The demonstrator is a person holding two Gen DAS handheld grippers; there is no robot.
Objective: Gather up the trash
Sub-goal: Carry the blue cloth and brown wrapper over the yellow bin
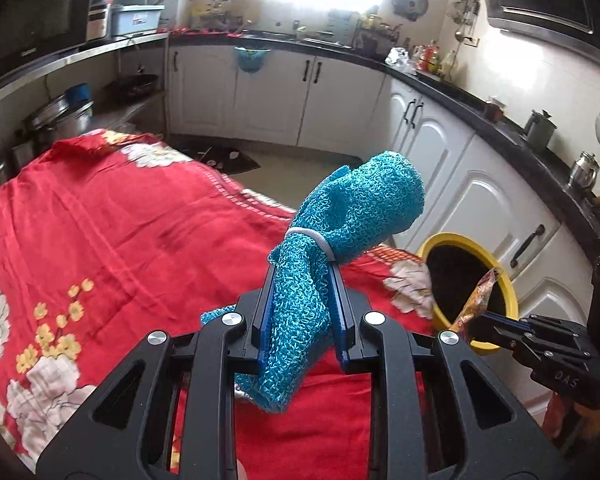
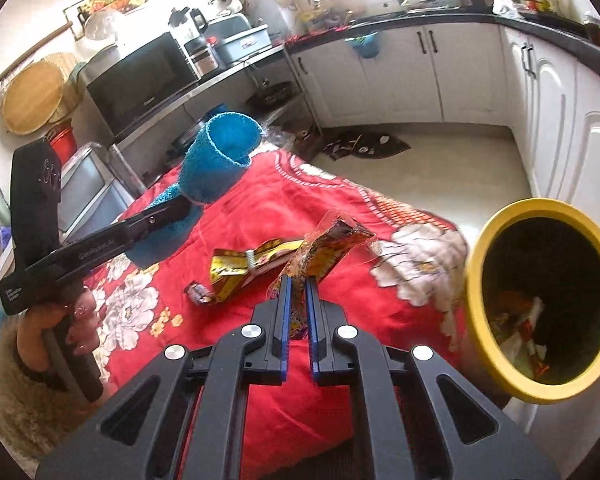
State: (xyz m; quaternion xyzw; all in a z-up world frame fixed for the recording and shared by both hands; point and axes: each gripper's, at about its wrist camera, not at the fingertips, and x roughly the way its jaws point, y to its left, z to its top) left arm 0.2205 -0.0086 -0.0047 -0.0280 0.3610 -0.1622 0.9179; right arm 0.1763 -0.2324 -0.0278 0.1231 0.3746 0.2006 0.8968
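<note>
A red floral cloth (image 2: 260,208) covered the worktop. At ten o'clock in the right wrist view stood a black microwave (image 2: 140,84), a grey crate (image 2: 242,42) beside it. White cabinets (image 2: 440,72) ran under a black counter (image 2: 420,20); a dark mat (image 2: 364,146) lay on the floor.

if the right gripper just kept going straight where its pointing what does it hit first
Probably the red floral cloth past the gold wrapper, not the yellow bin off to its right. The right gripper already clamps an orange wrapper. Depth is unclear.
</note>
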